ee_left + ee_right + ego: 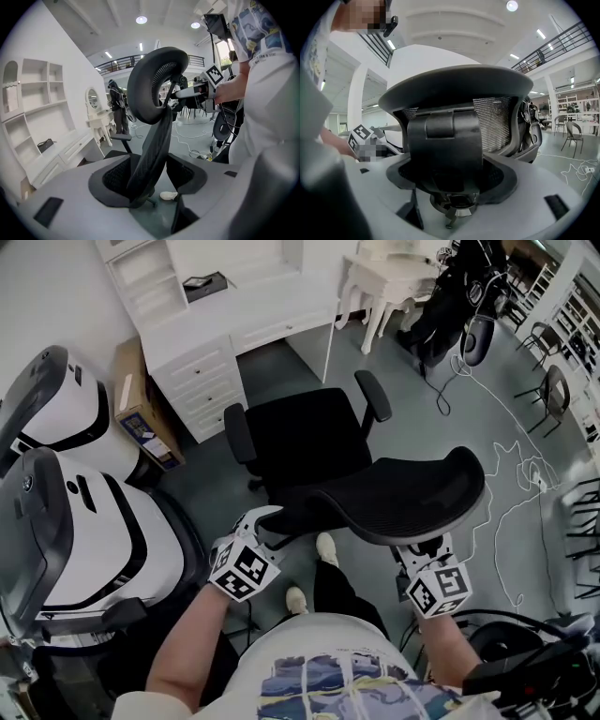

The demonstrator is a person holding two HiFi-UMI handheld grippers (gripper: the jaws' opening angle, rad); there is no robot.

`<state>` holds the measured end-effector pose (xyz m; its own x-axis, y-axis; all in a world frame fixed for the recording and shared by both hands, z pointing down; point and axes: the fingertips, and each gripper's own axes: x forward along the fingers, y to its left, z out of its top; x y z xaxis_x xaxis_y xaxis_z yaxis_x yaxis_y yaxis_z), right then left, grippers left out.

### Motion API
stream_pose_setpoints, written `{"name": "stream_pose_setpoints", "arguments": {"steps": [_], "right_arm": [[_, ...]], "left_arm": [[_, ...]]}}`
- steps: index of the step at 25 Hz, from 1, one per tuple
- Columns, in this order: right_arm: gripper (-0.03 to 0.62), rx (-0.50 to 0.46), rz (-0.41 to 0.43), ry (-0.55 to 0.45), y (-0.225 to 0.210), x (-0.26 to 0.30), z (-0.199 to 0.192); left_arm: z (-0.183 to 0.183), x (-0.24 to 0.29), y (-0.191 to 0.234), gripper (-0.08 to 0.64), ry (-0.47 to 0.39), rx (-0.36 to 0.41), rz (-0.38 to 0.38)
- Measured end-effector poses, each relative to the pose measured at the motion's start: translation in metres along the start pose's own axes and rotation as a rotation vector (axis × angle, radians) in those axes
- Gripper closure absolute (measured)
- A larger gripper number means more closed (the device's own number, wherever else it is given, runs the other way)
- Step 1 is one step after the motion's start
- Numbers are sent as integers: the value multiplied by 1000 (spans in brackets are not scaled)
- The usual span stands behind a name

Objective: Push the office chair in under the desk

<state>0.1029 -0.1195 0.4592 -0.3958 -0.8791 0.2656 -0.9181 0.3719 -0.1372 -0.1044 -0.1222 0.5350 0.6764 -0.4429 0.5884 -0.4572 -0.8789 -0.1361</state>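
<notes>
From your head view, the office chair's (300,442) base and wheels stay hidden under its seat, and its backrest (403,498) covers the tips of your right gripper (424,557). The white desk (272,292) runs off the far edge, and the left edge cuts the white machines (94,540) on your left

My head view is evenly bright, with soft shadows on the floor (487,427); the office chair (309,442) reads nearly featureless black. Both gripper views bulge, with dark corners. A ceiling lamp (141,19) glares at twelve o'clock in the left one.
</notes>
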Motion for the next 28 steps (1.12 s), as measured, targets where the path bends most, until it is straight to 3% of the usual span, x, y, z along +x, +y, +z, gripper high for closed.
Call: {"name": "stream_pose_setpoints", "arguments": {"steps": [16,28], "right_arm": [[247,-15,44,-6,-67,91,33],[247,-22,70,31,-71,155,49]], "left_arm": [[28,63,72,313,36,-31,-3],[26,80,136,314,72,-40,30]]}}
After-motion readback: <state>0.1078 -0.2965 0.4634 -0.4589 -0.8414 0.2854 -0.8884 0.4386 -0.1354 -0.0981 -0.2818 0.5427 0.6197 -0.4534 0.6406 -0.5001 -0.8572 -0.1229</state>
